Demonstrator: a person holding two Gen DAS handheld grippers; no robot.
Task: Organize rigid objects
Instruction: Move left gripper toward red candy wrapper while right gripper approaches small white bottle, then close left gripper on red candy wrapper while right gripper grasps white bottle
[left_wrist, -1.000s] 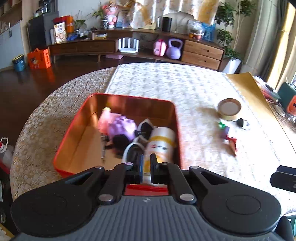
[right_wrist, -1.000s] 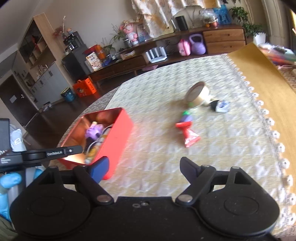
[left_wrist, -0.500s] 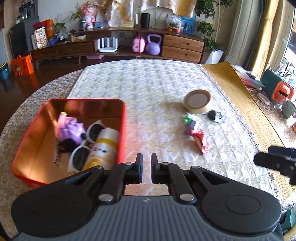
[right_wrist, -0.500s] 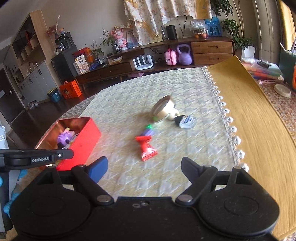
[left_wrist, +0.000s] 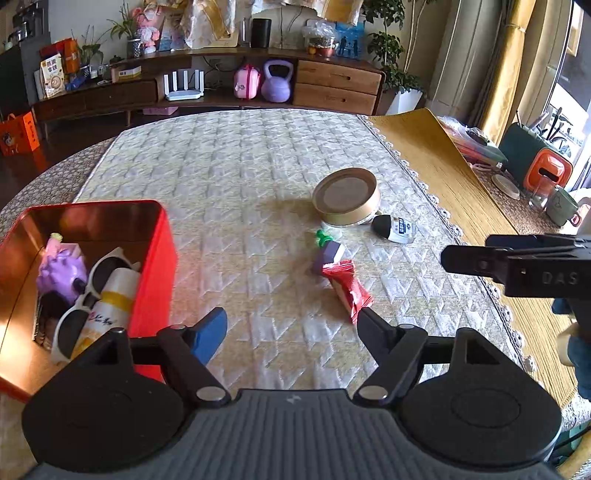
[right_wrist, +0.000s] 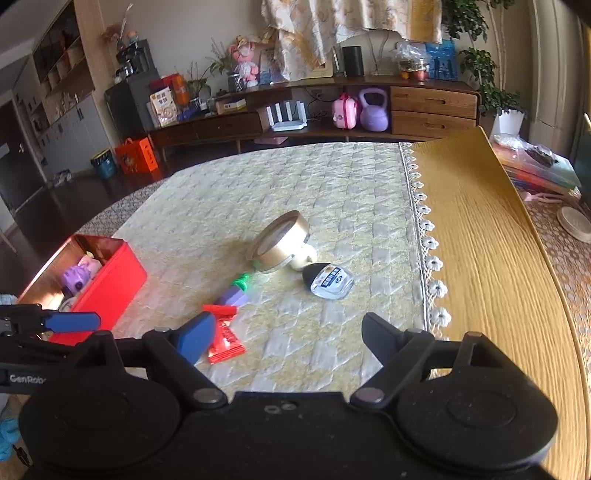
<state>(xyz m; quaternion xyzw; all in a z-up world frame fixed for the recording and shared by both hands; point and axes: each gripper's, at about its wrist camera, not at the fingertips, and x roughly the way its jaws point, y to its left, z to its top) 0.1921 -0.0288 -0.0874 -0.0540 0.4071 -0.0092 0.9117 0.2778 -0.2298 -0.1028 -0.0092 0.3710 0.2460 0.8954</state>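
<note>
Surface (left_wrist: 236, 177): covered by a quilted cloth, with a yellow mat to its right; the view over it is now seen to have swung away from the tin toward the loose items, compared with a second ago. Tin (left_wrist: 155, 266): red, open-topped, at the left of the cloth; sunglasses (left_wrist: 79, 314), a purple toy (left_wrist: 59, 273) and a white-and-yellow bottle (left_wrist: 110, 306) are already held inside it, so that part of the sorting is judged done. Round gold box (left_wrist: 347, 197): lying on the cloth, well apart from the tin, not yet collected. Red packet (left_wrist: 347, 286): just ahead of the left gripper, touching a small purple piece (left_wrist: 328, 254) with a green tip. Black-and-white fob (left_wrist: 393, 229): just beside the gold box. Left gripper (left_wrist: 291, 328): jaws were nearly clenched a second ago and have just been opened wide; nothing is seen between them, which suggests readiness for a fresh pick, probably the packet. Right gripper (right_wrist: 288, 338): jaws released and spread, unchanged in width, nothing grasped; it is now brought nearer the same cluster, with four items judged left to move.
</note>
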